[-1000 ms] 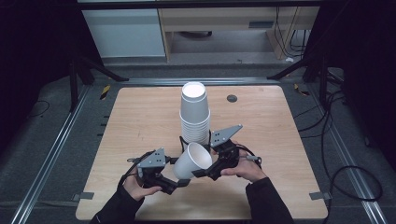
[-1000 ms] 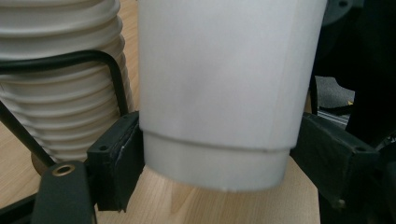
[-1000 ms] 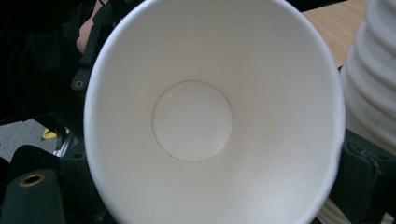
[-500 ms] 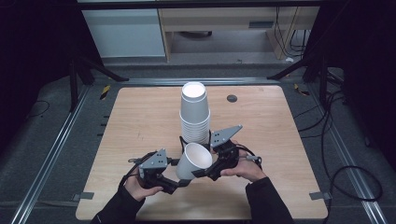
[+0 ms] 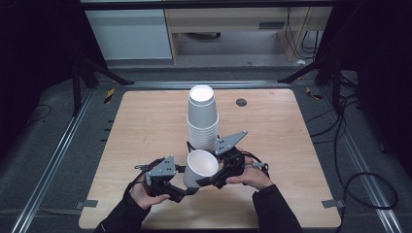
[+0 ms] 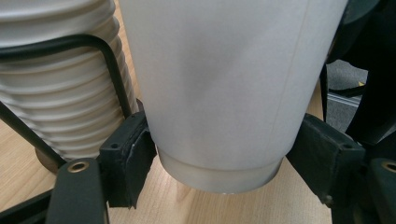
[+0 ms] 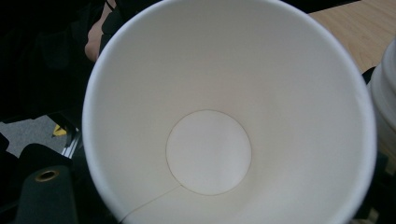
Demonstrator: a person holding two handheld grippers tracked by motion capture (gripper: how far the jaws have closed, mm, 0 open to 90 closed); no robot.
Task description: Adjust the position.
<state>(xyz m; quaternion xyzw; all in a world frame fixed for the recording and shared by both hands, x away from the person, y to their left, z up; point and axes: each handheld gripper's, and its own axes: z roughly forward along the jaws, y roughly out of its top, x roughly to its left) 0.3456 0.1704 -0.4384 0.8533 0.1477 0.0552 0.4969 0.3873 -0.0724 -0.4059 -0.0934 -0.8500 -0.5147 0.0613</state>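
Observation:
A single white paper cup (image 5: 199,167) hangs tilted over the table's front middle, mouth up and toward the right. My left gripper (image 5: 187,187) has just been closing and is shut on the cup (image 6: 219,93) low down, one pad (image 6: 133,156) on each side just above its base. My right gripper (image 5: 216,177) looks into the cup's (image 7: 210,154) open mouth. Its jaws stand outside the wide end with the cup between them and have just been closing; the cup hides its pads. A tall stack of upturned cups (image 5: 202,119) stands just behind.
The wooden table (image 5: 145,126) has a small dark round spot (image 5: 241,102) at the back right. The stack's ribbed rims (image 6: 56,93) sit close beside the held cup. Metal rails run along both sides and cabinets stand beyond the far edge.
The cup has tipped slightly more upright between the two grippers. Both hands have stayed almost where they were.

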